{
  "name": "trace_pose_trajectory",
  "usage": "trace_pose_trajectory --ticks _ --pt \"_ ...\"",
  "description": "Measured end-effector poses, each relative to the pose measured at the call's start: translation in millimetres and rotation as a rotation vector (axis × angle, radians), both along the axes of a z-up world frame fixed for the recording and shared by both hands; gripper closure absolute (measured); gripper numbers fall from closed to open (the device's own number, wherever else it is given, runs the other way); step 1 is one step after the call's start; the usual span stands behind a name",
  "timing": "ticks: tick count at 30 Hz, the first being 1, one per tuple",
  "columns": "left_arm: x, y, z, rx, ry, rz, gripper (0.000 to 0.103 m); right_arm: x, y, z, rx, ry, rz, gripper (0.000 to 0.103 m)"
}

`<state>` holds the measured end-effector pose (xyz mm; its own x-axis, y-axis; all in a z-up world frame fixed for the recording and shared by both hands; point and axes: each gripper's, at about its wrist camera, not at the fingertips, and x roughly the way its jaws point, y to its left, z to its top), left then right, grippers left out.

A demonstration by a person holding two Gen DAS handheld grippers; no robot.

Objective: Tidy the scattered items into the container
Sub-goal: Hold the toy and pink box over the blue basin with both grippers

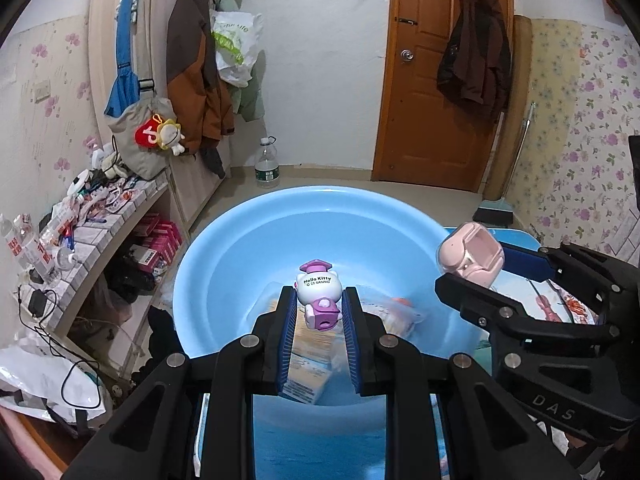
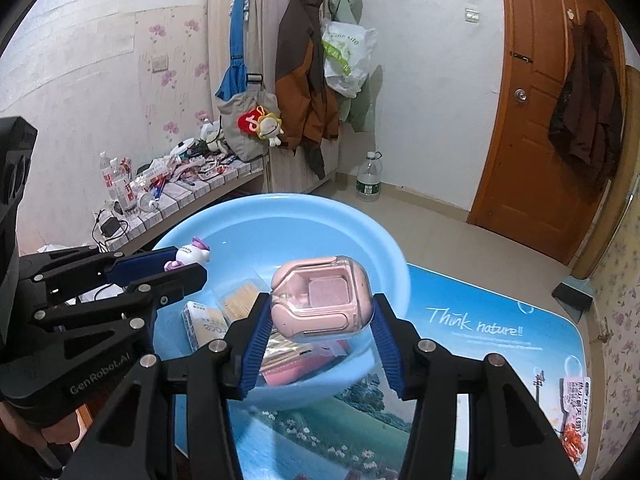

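Note:
A light blue plastic basin (image 1: 224,256) (image 2: 394,276) stands on the table. Over its middle my left gripper (image 1: 319,294) is shut on a small white and purple Hello Kitty figure (image 1: 318,288), also seen as the Hello Kitty figure (image 2: 192,255) from the right wrist. My right gripper (image 2: 320,304) is shut on a pink earbud case (image 2: 320,300) with a clear shell, held above the basin's near right side; the left wrist view shows the same earbud case (image 1: 470,254) at the right. In the basin lie a small carton (image 2: 204,328), a pack of sticks (image 2: 240,296) and a pink packet (image 2: 296,372).
The basin rests on a printed blue table mat (image 2: 480,332). A snack packet (image 2: 576,412) lies at the mat's right edge. A cluttered shelf (image 1: 92,224) runs along the left wall. A water bottle (image 1: 267,164) stands on the floor beyond, near a wooden door (image 1: 432,120).

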<state>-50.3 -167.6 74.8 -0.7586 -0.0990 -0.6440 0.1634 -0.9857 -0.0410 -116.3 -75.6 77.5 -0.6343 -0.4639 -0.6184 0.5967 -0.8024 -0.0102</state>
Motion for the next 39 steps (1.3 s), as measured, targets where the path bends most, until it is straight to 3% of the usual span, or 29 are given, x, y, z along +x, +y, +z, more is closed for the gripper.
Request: trace_pose_trajectory --ticks 20,29,39 --pt "-33.0 -19.4 -33.5 0.045 -0.06 -0.008 0.082 -36.4 -26.7 -39.5 0.052 -0.058 -0.01 0.052" --pt "-49.5 -17.0 -51.6 0.045 -0.113 -0.019 0.082 -46.5 -27.1 -48.7 0.064 -0.072 -0.015 0.052" --pt "-50.6 -15.7 -53.4 0.039 -0.113 -0.019 0.08 -50.2 -24.8 -51.2 0.065 -0.075 -0.01 0.052"
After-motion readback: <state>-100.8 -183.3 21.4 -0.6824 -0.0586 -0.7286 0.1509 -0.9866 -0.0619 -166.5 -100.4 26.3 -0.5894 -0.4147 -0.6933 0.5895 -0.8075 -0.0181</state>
